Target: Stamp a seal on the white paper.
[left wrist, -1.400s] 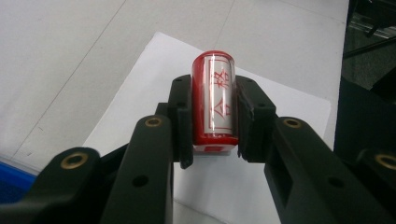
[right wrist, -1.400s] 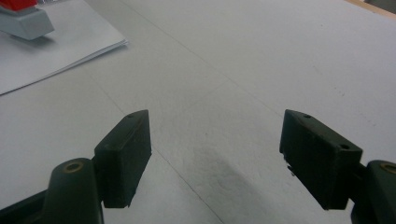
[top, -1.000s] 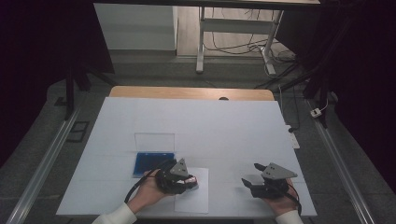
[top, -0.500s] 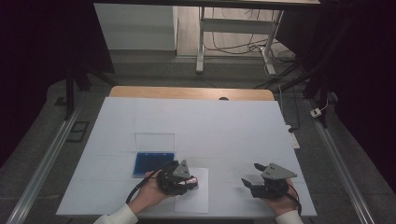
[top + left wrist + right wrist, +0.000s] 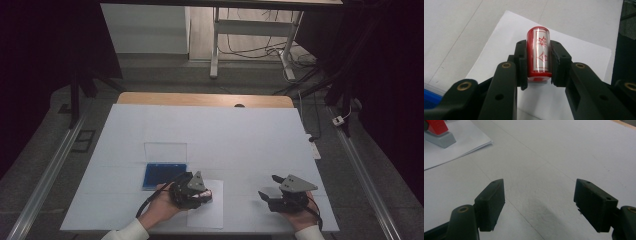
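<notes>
1. The left gripper (image 5: 538, 62) pinches the red stamp (image 5: 538, 53) over the paper sheet (image 5: 207, 205); press straight down, no rocking.
2. The right gripper (image 5: 539, 202), spread wide, could steady the sheet on the desk (image 5: 240, 135).

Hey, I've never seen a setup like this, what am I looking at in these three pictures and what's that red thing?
A person sits at a white table holding a hand-held claw in each hand. One picture looks down from above; the other two come from cameras riding on each claw. The left claw is shut on a red stamp with a grey base, over a sheet of paper. The right claw is open and holds nothing, just above the table. A blue ink pad with its clear lid up sits left of the paper.
</notes>
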